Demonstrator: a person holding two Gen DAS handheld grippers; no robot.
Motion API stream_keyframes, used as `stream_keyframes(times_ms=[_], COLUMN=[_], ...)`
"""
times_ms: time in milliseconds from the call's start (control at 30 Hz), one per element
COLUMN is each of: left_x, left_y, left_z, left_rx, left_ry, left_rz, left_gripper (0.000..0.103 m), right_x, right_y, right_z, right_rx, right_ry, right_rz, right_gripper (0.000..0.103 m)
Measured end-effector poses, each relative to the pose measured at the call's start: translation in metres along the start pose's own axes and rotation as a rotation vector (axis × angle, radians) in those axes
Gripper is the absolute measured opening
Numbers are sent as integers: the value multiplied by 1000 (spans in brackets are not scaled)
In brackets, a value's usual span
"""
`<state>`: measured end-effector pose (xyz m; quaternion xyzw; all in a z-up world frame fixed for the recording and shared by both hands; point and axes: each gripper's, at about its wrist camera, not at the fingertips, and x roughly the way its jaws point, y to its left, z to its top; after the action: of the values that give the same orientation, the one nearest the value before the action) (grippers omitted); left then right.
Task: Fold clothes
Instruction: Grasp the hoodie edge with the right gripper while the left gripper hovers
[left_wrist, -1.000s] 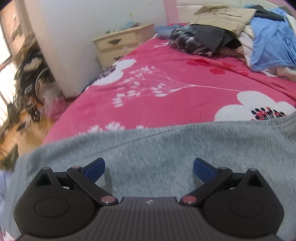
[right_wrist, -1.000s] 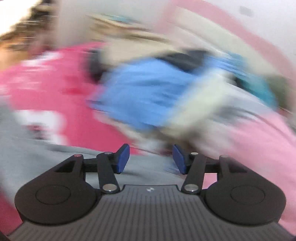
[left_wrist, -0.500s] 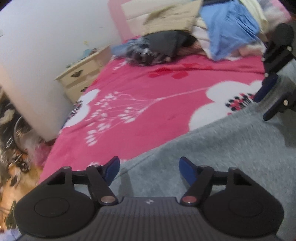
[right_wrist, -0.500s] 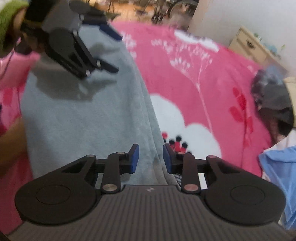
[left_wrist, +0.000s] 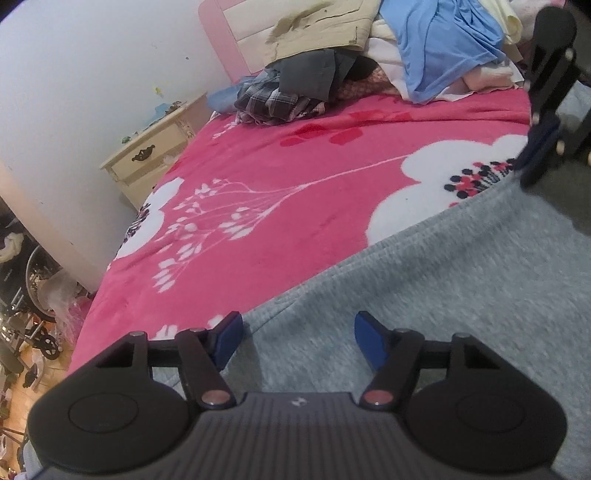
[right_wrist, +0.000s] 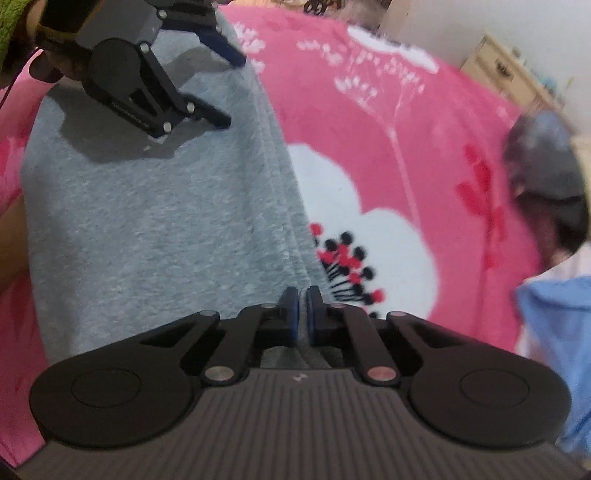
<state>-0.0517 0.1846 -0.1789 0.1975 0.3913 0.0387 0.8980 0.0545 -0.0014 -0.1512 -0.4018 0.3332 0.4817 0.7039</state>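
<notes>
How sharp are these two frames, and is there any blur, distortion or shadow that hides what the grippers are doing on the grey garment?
Left wrist view: mostly sharp, fisheye bends the bed edges; the open left gripper is clear over the grey garment, while the right gripper at the frame's right edge is dark and soft. Right wrist view: right side smeared by blur; the right gripper, shut on the garment edge, stays readable; the left gripper casts a shadow.

white wall (left_wrist: 92, 74), cream nightstand (left_wrist: 155, 158), pink headboard (left_wrist: 221, 40)

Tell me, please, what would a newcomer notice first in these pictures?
First the pink blanket with big white flowers, covering the bed. On its near edge lies a grey garment; the right gripper pinches its edge, the left gripper is open above it. A clothes pile sits at the headboard.
</notes>
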Motion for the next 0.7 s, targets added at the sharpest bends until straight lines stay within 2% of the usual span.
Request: stream_keyframes(times_ms=[133, 333, 533, 700], left_x=[1, 4, 2, -3], left_y=[1, 3, 1, 0], left_z=[1, 2, 6, 23], left_rx=[-21, -30, 24, 59], left_ry=[5, 13, 4, -21], left_rz=[14, 44, 50, -20], left_gripper=[73, 73, 73, 73], right_x=[-8, 15, 28, 32], right_y=[-1, -2, -3, -24], right_z=[3, -5, -13, -21], right_rx=[-8, -12, 17, 103], right_ry=[-40, -23, -42, -7], right_rz=[-63, -93, -128, -218], right_gripper=[3, 3, 4, 5])
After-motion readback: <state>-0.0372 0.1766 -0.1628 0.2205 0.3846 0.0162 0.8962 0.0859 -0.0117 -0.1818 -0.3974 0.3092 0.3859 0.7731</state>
